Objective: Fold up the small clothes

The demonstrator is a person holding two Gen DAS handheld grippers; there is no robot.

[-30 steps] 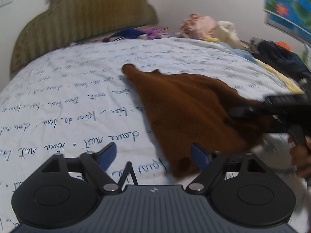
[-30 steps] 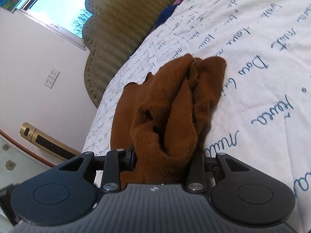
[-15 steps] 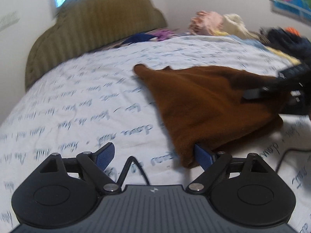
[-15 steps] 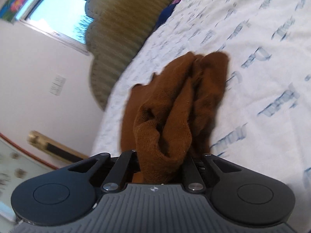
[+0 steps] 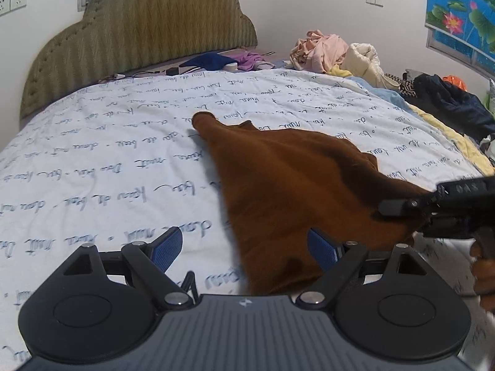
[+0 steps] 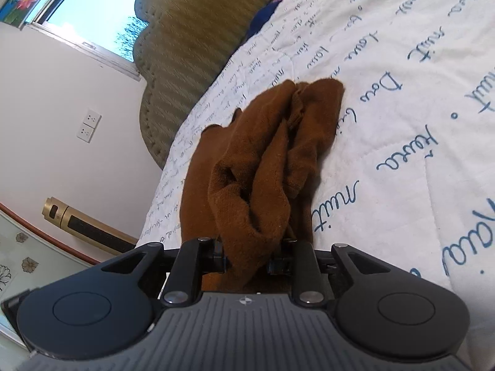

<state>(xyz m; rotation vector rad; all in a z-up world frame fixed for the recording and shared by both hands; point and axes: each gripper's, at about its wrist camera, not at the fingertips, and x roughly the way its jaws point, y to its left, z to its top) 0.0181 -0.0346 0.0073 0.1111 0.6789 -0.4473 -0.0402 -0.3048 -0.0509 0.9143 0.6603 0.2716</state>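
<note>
A small brown knit garment [image 5: 287,191] lies on the white bedspread [image 5: 92,167] with blue script. My left gripper [image 5: 247,247] is open, its blue pads either side of the garment's near corner, which lies between the jaws. My right gripper [image 6: 252,256] is shut on a bunched edge of the brown garment [image 6: 266,160] and holds it lifted; it also shows in the left wrist view [image 5: 402,208] at the garment's right end.
An olive padded headboard [image 5: 139,37] stands at the far end. Piles of other clothes [image 5: 328,52] and dark garments [image 5: 448,105] lie along the bed's right side. A gold cylinder [image 6: 77,219] lies off the bed's edge.
The left gripper has moved closer, so the garment's near corner now lies between its open jaws. The right gripper keeps its hold on the bunched edge, shifted slightly.
</note>
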